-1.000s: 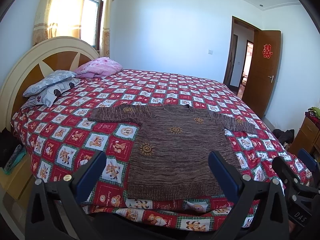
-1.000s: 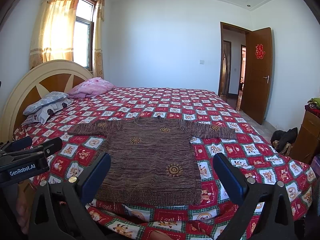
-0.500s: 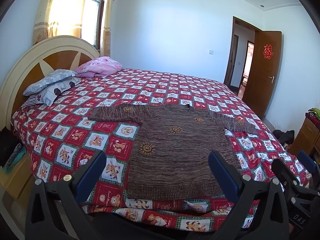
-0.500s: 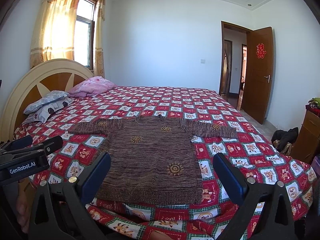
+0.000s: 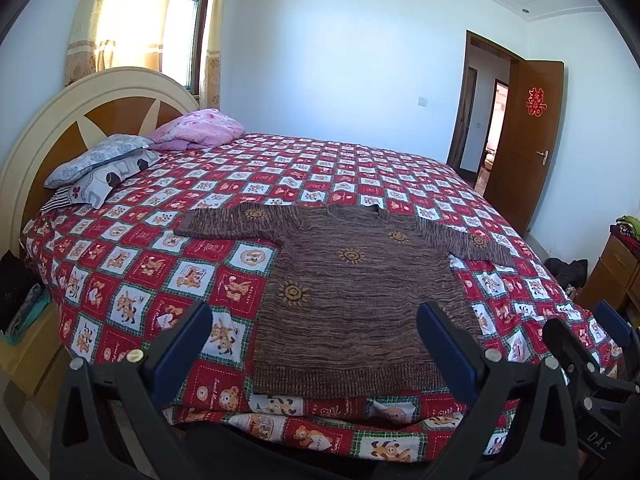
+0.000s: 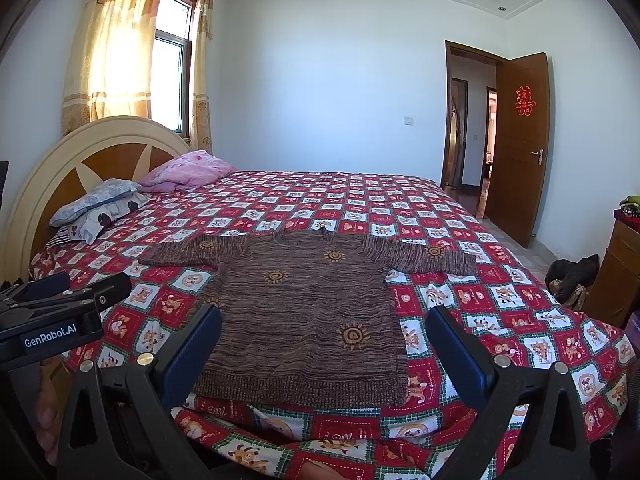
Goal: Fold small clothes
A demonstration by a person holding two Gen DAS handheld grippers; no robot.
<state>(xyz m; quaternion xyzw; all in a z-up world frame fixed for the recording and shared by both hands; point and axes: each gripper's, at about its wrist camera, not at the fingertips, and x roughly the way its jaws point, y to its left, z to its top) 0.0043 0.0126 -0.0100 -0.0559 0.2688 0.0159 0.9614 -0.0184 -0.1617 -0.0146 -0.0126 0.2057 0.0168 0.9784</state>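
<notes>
Sweater: a brown knit sweater [image 5: 360, 300] lay flat on the bed [image 5: 140, 280], sleeves spread, its hem just ahead of both sets of jaws.
Left gripper [image 5: 314, 344]: jaws stood wide apart, holding nothing, above the hem's left half.
Right gripper [image 6: 324, 344]: jaws likewise spread and empty, short of the hem; its frame showed at the left view's right edge [image 5: 592, 364].
Fold: not begun, judging by the flat garment.
Risk: loose knit could stretch or snag if pinched by one layer only.
Risk: jaws biting too deep might catch the checked bedspread [image 6: 480, 304] beneath and drag it along.
Risk: uneven lifts would skew the fold.
</notes>
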